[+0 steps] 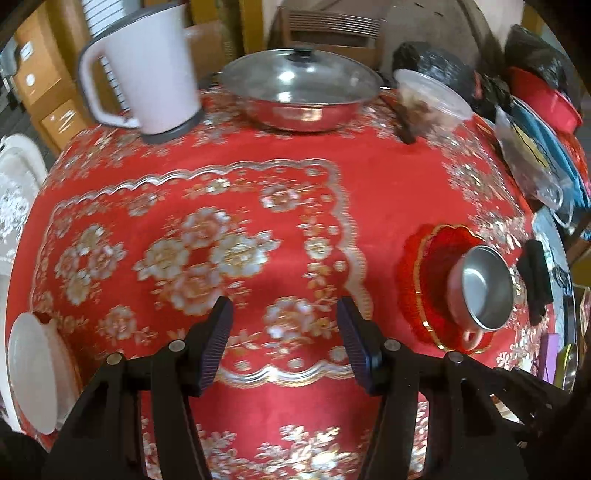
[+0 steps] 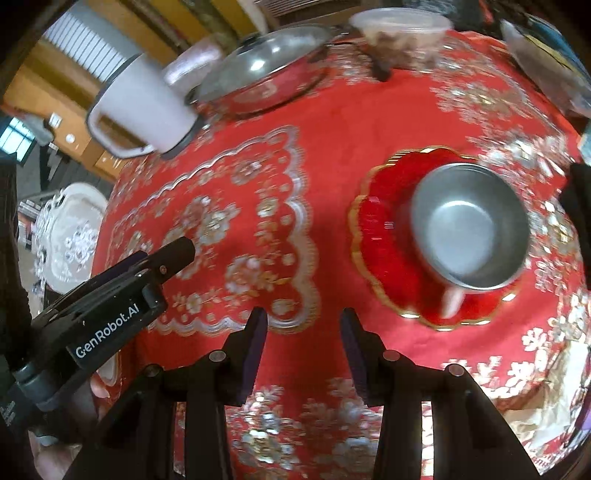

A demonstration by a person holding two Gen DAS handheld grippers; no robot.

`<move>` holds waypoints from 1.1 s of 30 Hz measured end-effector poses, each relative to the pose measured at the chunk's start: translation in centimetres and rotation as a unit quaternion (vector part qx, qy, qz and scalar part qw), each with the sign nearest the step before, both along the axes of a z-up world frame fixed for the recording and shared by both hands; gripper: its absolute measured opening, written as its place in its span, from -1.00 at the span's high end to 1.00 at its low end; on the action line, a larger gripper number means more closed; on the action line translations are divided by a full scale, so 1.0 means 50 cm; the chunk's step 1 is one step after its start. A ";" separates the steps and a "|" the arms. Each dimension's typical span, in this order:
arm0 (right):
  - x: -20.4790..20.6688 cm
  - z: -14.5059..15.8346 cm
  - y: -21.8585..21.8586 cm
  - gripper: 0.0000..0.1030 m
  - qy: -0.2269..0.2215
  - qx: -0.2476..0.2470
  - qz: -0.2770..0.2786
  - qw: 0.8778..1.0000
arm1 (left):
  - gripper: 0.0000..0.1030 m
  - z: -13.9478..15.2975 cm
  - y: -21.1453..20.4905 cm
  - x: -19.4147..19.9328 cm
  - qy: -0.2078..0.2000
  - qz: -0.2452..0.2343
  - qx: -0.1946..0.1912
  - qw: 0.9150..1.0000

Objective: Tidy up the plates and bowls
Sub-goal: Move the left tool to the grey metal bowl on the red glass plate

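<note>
A red scalloped plate with a gold rim (image 1: 417,280) (image 2: 380,236) lies on the red flowered tablecloth at the right. A steel bowl with a pale handle (image 1: 484,288) (image 2: 469,229) sits on it. A white plate or bowl (image 1: 33,373) rests at the table's left edge. My left gripper (image 1: 284,347) hovers open over the cloth's middle, holding nothing. My right gripper (image 2: 303,354) is open and empty too, just left of and nearer than the red plate. The left gripper's body (image 2: 122,295) shows at the left of the right wrist view.
At the back stand a white kettle (image 1: 147,70) (image 2: 144,103), a lidded steel pan (image 1: 299,88) (image 2: 262,70) and a clear lidded tub (image 1: 432,99) (image 2: 402,29). Bags and a red dish (image 1: 543,99) crowd the right edge. A black block (image 1: 537,277) lies beside the bowl.
</note>
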State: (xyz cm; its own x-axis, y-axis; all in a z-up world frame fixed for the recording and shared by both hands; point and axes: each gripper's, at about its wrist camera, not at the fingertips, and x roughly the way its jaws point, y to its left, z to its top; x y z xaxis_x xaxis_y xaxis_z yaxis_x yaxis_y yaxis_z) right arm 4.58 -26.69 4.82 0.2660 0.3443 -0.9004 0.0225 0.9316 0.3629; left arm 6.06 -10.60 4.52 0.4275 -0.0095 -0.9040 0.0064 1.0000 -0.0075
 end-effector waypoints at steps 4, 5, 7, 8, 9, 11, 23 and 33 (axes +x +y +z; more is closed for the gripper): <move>0.002 0.000 -0.065 0.17 -0.001 -0.004 -0.029 1.000 | -0.10 -0.002 -0.047 0.014 0.002 -0.016 -0.008 1.000; 0.003 0.002 -0.080 0.17 -0.002 -0.004 -0.037 0.999 | -0.10 -0.002 -0.059 0.019 0.003 -0.020 -0.014 1.000; 0.006 0.007 -0.113 0.17 -0.006 -0.008 -0.053 0.999 | -0.10 -0.003 -0.078 0.024 0.005 -0.026 -0.019 0.999; 0.008 0.008 -0.128 0.17 -0.008 -0.013 -0.060 0.998 | -0.10 -0.004 -0.090 0.028 0.006 -0.029 -0.021 0.999; 0.011 0.008 -0.147 0.17 -0.009 -0.018 -0.069 0.997 | -0.10 -0.006 -0.102 0.031 0.008 -0.035 -0.023 0.999; 0.014 0.007 -0.182 0.17 -0.010 -0.025 -0.088 0.996 | -0.10 -0.010 -0.122 0.034 0.011 -0.044 -0.026 0.999; 0.032 -0.015 -0.302 0.17 -0.003 -0.037 -0.147 0.988 | -0.10 -0.048 -0.224 0.064 0.038 -0.088 -0.043 0.994; 0.064 -0.048 -0.300 0.19 0.004 -0.050 -0.132 0.990 | -0.10 -0.087 -0.274 0.084 0.059 -0.118 -0.043 0.990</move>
State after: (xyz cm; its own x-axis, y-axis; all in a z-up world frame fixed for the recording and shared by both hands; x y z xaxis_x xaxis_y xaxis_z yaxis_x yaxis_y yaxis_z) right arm 7.77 -41.69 2.42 0.3278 0.1736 -0.9287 0.2721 0.9240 0.2688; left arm 10.24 -24.31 0.16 0.2960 -0.1765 -0.9387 0.2346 0.9661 -0.1077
